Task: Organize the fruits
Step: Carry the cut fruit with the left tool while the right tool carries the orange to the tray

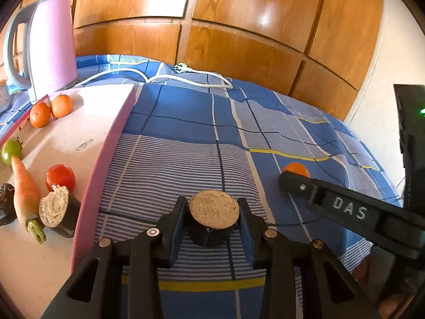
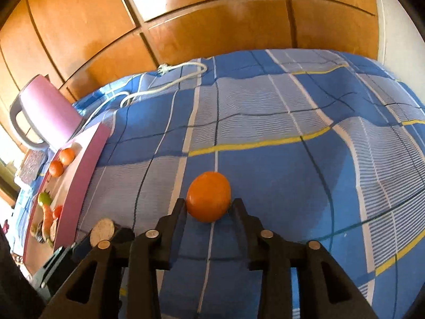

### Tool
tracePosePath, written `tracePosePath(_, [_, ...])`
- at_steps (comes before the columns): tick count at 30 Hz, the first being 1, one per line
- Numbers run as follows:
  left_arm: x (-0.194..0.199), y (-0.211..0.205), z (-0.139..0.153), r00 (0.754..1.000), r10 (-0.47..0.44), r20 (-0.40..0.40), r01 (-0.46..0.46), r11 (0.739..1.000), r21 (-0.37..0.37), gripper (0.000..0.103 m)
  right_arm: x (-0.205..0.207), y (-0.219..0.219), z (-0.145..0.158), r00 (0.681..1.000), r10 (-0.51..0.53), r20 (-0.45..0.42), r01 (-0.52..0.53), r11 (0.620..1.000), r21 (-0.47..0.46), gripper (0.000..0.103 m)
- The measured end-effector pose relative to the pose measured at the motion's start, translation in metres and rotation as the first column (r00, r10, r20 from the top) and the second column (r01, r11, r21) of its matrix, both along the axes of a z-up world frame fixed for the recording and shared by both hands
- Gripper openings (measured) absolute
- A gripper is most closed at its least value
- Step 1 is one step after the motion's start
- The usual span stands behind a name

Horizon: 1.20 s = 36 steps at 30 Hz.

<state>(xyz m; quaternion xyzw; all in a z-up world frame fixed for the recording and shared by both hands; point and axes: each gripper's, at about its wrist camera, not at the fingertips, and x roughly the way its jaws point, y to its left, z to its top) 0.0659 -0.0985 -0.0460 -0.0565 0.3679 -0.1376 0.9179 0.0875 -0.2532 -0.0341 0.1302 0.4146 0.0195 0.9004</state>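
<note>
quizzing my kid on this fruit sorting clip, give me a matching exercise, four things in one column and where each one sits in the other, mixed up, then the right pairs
Things:
1. eggplant piece
2. loose orange
3. carrot
4. white plug

Places:
A. on the pink tray, beside a red tomato
B. between the fingers of the left gripper
C. on the blue checked cloth near the wooden panels
D. between the fingertips of the right gripper

Pairs: 1-B, 2-D, 3-A, 4-C

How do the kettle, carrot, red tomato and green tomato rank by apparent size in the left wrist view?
1. Pink kettle
2. Carrot
3. Red tomato
4. Green tomato, partly cut off by the frame edge, so unsure.
</note>
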Motion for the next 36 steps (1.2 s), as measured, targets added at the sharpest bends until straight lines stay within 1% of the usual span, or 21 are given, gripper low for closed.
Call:
tracePosePath(1, [0.0006,0.0000,-0.0003,1.000,-0.002,-0.001,0.002,1.000,-0.005,0.040,0.0024,-0.0003,-0.0010,1.000,-0.005,-0.001,0.005,1.000,-0.005,0.044])
tracePosePath(3, [0.0018,-0.0003,-0.0009,1.000,-0.002,-0.001,0.002,1.000,-0.010,0.041,0.0041,0.0006,-0.0013,1.000,-0.008,0.009,0.008,1.000,-0.022,0.046])
tracePosePath(8, [0.0021,-0.0017,-0.0014,1.000,-0.007,0.004,0.007,1.000,-0.017,0.043,0.0102,0.0040,-0.0036,1.000,-0.015,0.025,0.017,0.995,-0.099,0.047])
tracePosePath(9, [0.0022,-0.0018,-0.0016,1.000,-0.009,0.005,0.009,1.000,-0.020,0.045,0.0098,0.0044,-0.0039,1.000,-0.016,0.026,0.019,0.994,-0.111,0.044])
tracePosePath(10, [0.0021,-0.0019,-0.0016,1.000,-0.010,0.005,0.010,1.000,-0.022,0.046,0.0098,0.0040,-0.0042,0.999,-0.020,0.026,0.023,0.993,-0.118,0.039])
tracePosePath(12, [0.0017,-0.0020,-0.0018,1.000,-0.008,0.007,0.008,1.000,-0.024,0.046,0.0092,0.0017,-0.0047,0.999,-0.026,0.026,0.029,0.992,-0.120,0.035])
tracePosePath(15, [0.0013,-0.0023,-0.0018,1.000,-0.007,0.009,0.007,1.000,-0.022,0.046,0.0086,0.0006,-0.0058,0.999,-0.026,0.021,0.029,0.993,-0.116,0.035])
tracePosePath(19, [0.0007,-0.0032,-0.0023,1.000,-0.004,0.013,0.004,1.000,-0.013,0.045,0.0087,0.0035,-0.0074,1.000,-0.025,0.014,0.027,0.990,-0.141,0.035])
tracePosePath(22, [0.0000,-0.0045,-0.0026,1.000,-0.002,0.016,0.002,1.000,-0.002,0.043,0.0093,0.0065,-0.0083,1.000,-0.019,0.009,0.021,0.987,-0.162,0.035])
tracePosePath(25, [0.0007,-0.0043,-0.0028,1.000,0.009,0.019,-0.009,1.000,0.012,0.038,0.0093,0.0083,-0.0081,1.000,-0.013,0.009,0.014,0.984,-0.180,0.035])
tracePosePath(36, [-0.0002,-0.0061,-0.0021,1.000,0.008,0.028,-0.009,0.999,0.038,0.037,0.0096,0.0074,-0.0079,1.000,-0.011,0.009,0.012,0.984,-0.177,0.035])
